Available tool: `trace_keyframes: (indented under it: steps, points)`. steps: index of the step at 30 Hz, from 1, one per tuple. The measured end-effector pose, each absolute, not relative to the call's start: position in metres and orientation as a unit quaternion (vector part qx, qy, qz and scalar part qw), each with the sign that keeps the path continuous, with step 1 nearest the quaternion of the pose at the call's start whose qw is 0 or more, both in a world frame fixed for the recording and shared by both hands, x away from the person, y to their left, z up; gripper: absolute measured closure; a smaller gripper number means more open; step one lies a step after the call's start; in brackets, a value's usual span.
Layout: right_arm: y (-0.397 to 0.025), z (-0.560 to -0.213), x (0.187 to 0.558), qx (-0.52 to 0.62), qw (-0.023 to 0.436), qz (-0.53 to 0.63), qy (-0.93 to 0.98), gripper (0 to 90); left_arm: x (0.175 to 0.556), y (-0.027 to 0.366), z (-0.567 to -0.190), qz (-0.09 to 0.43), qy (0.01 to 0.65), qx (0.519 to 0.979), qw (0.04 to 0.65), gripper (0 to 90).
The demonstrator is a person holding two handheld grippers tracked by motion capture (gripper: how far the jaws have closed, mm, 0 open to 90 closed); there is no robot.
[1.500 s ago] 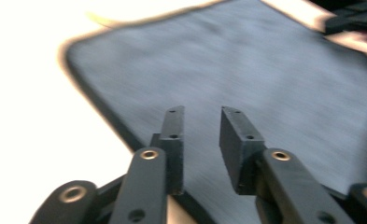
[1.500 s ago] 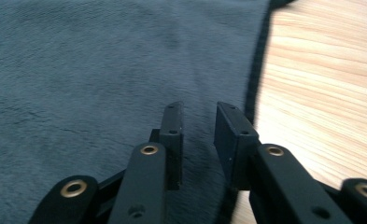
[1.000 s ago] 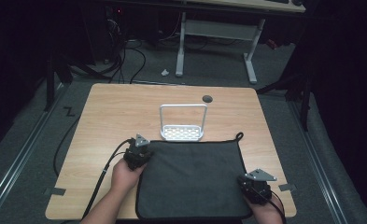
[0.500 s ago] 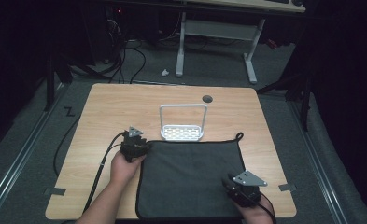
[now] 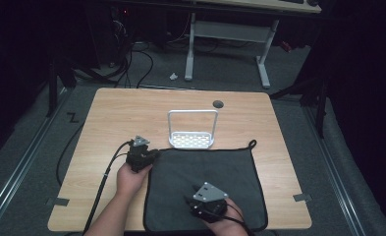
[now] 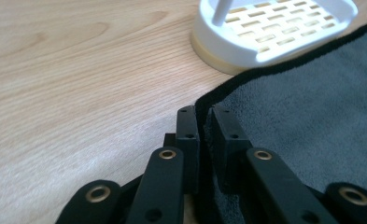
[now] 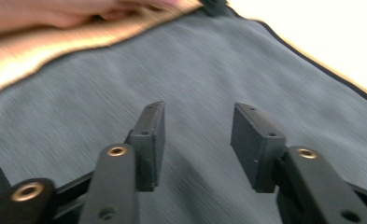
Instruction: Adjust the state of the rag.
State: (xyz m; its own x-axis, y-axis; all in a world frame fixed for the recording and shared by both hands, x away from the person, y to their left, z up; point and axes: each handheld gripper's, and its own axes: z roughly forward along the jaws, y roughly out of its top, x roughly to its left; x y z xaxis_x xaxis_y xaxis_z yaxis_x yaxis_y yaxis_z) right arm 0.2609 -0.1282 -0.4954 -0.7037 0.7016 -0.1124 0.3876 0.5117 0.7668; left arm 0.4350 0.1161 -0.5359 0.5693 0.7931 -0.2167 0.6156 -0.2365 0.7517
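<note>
Left claw [image 6: 203,122]: nearly closed, pinching the black-hemmed edge of the dark grey cloth mat [image 5: 215,172] at its far-left corner.
Right claw [image 7: 197,140]: jaws wide apart, empty, over the mat's near part.
Mat: flat on the wooden surface [image 5: 122,113], touching the white slotted plastic rack [image 5: 191,138].
Advice: probably pinch a second edge firmly before lifting.

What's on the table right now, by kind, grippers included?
Cloth: 1, dark grey, flat on the table.
Rack: 1, white, at the cloth's far edge.
Grippers: 2, left gripper shut on the cloth's corner, right gripper open over the cloth.
Total: 4.
</note>
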Motion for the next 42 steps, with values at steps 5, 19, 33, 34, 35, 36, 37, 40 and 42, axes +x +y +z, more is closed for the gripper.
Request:
trace_keyframes:
  steps: [5,19,33,34,35,36,37,40,42]
  points:
    - [-0.086,-0.503,0.260,0.307,0.186,0.374,0.855,51.4,0.436,0.119,-0.536,0.095,0.457,0.775,0.427,81.3]
    - [-0.017,-0.525,0.247,0.253,0.129,0.369,0.885,47.3,0.436,0.121,-0.537,0.086,0.459,0.773,0.430,80.9]
    - [-0.026,-0.511,0.245,0.239,0.180,0.381,0.875,83.7,0.439,0.126,-0.536,0.071,0.470,0.760,0.443,82.2]
    - [-0.025,-0.509,0.244,0.238,0.182,0.385,0.873,83.7,0.440,0.129,-0.535,0.064,0.477,0.751,0.452,82.3]
    - [-0.024,-0.506,0.244,0.236,0.186,0.389,0.871,83.7,0.440,0.132,-0.535,0.061,0.482,0.746,0.455,82.4]
    - [-0.022,-0.505,0.244,0.235,0.185,0.390,0.871,83.7,0.440,0.135,-0.534,0.055,0.487,0.740,0.460,82.5]
    - [-0.020,-0.504,0.244,0.234,0.185,0.391,0.871,83.7,0.440,0.139,-0.533,0.052,0.489,0.736,0.465,82.5]
    - [-0.009,-0.501,0.244,0.227,0.184,0.397,0.870,83.5,0.437,0.154,-0.532,0.056,0.503,0.724,0.469,82.5]
    - [0.001,-0.499,0.242,0.221,0.183,0.405,0.868,83.5,0.434,0.169,-0.531,0.058,0.512,0.715,0.473,82.5]
